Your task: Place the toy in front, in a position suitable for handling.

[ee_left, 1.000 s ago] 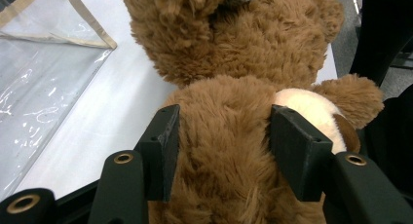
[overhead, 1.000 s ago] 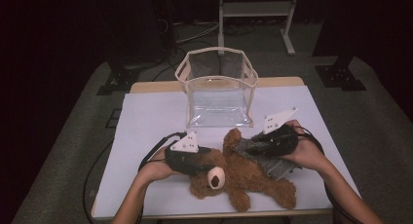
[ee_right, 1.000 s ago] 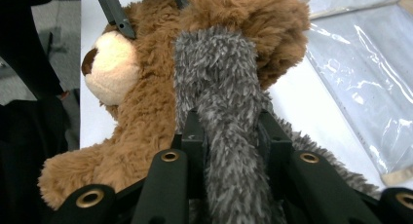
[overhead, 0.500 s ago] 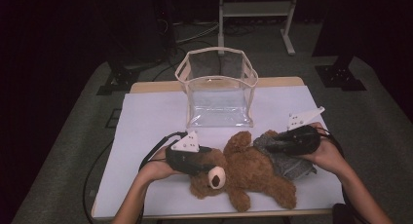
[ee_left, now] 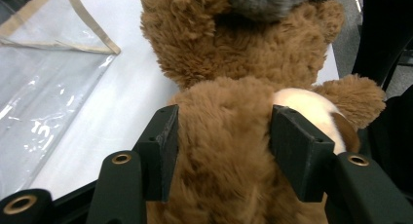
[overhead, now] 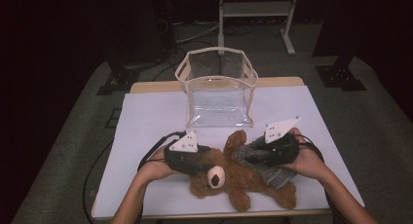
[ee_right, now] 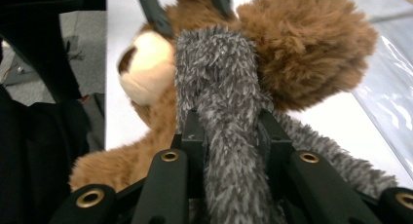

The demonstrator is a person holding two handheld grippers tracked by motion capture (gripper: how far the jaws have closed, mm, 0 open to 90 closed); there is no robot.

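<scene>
A brown teddy bear lies on its back near the white table's front edge, its cream snout facing up. My left gripper comes in from the left and its jaws squeeze the bear's head on both sides. A grey fuzzy cloth lies over the bear's body. My right gripper is shut on a bunched strip of that cloth, held up beside the bear's raised arm.
A clear plastic bag with a beige rim stands open at the middle back of the table, just beyond the bear. Its wall lies close to my left gripper. Dark floor, stands and cables surround the table.
My right gripper swung out to the right, then came back left and lower over the bear with the grey cloth. The left gripper has stayed on the bear's head.
</scene>
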